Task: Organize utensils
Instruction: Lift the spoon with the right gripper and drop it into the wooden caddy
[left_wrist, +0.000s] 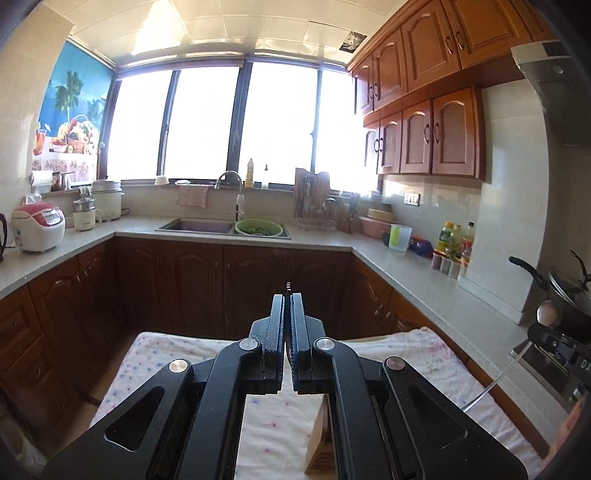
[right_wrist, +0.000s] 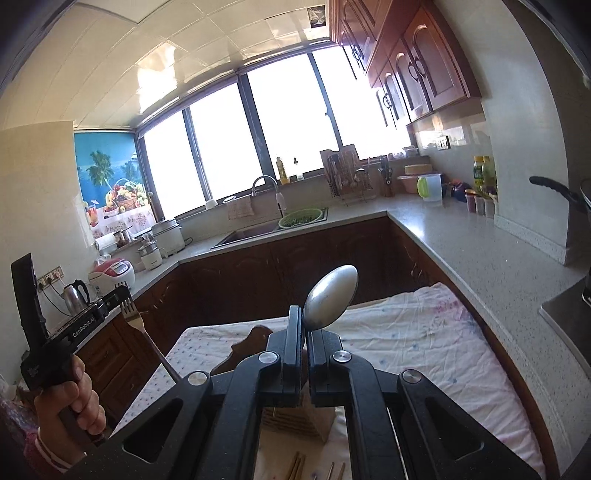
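I have both grippers closed on cutlery. The right gripper (right_wrist: 306, 334) is clamped on one spoon (right_wrist: 331, 297), its bowl sticking up and a little to the right past the fingertips, long axis running on down between the jaws. The left gripper (left_wrist: 287, 299) is shut on one fork (right_wrist: 133, 314): in its own view only the tine tips show above the closed jaws, but the right wrist view shows the whole fork held tines-up off to my left, its handle slanting down toward the middle. A hand (right_wrist: 70, 402) grips that tool's handle.

Just below and behind the right gripper's fingers stands the wooden utensil block (right_wrist: 295, 421), slots facing up, on the cloth-covered surface (right_wrist: 424, 354). I judge this the relation that counts: the block lies under both grippers, nearer the right, so the spoon would have to swing down to go in. In front of the block, at the bottom edge, I count about four chopsticks (right_wrist: 299, 467) lying flat, though the frame cuts them off. A dark wooden piece (right_wrist: 255, 339) lies beyond the block.

Farther off are the counter (right_wrist: 480, 251) and sink (right_wrist: 243, 236).
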